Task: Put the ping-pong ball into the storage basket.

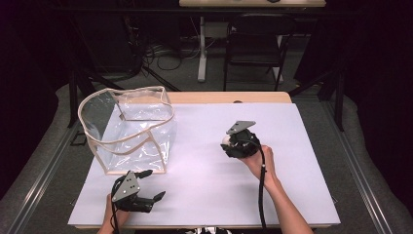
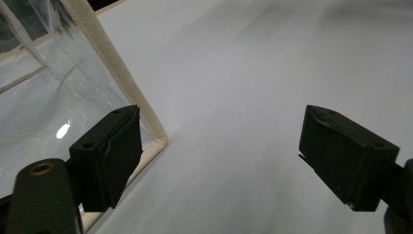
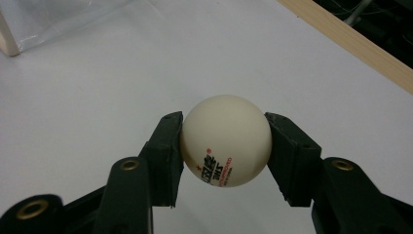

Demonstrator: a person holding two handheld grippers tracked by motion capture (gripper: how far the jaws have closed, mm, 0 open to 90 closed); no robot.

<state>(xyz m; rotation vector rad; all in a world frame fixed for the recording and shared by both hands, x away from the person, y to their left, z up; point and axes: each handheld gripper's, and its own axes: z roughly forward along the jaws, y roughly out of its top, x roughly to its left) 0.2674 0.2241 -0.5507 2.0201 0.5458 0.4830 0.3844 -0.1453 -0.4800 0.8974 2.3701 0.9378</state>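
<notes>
1. While the left gripper point(image 1: 148, 190) rests at about seven o'clock on the white table point(image 1: 292, 195), its jaws stand wide apart with nothing between them, just beside the near corner of the clear bag point(image 1: 131, 129).
2. At roughly two o'clock from it, the right gripper point(image 1: 228, 142) is clamped on a white ping-pong ball point(image 3: 225, 140), one pad pressing each side.
3. Red and black print runs along the ball's lower face; the characters are too small to read with certainty.
4. Farther off, at ten o'clock, the bag stands open-mouthed with a cream-trimmed rim and looks empty.
5. Judging by this, the pickup is done; carrying the ball over and dropping it into the bag appears left.
</notes>
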